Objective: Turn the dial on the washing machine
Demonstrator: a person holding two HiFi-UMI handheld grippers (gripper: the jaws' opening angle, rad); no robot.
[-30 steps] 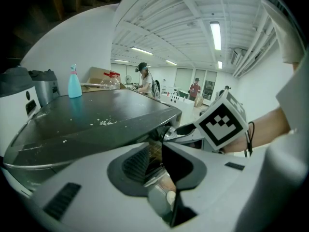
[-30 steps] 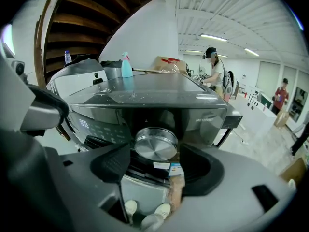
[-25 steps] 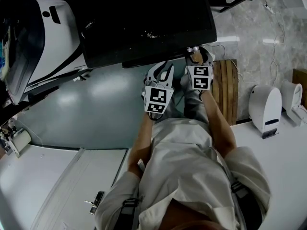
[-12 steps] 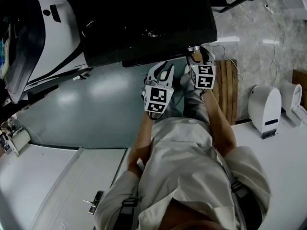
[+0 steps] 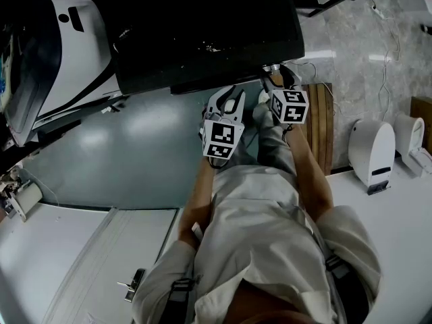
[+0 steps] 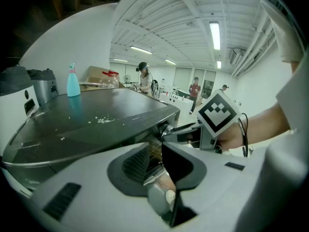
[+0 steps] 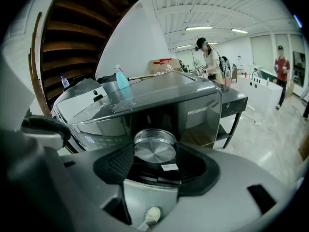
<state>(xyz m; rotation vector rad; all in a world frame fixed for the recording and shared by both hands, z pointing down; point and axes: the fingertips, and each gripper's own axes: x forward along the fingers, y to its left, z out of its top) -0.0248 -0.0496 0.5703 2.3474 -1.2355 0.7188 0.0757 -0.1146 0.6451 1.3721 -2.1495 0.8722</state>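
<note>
Dial [image 7: 154, 148], a low round knob with a brushed-metal face and a bright polished rim, sat on the dark front panel of the washing machine [image 7: 198, 111], near that panel's right end and just under the edge of the glossy lid. It looked rigid and fixed to the panel, so it should neither lift nor bend but only rotate about its own centre, probably with some stiffness or clicks. The smooth rim seemed likely to slip, which made the best hold a squeeze on opposite sides of the rim, with the turning done by rolling the wrist rather than pulling. The right gripper [image 7: 155, 154] was placed just so: its two jaws stood fairly narrow and closed on the dial from either side, the ribbed pads [image 7: 119, 162] against the rim. The left gripper [image 6: 157, 151] hung just beside it, off the machine's front edge, with its jaws drawn close together and nothing between them. A turquoise spray bottle [image 6: 73, 81] stood on the machine's top, well away from the dial.
</note>
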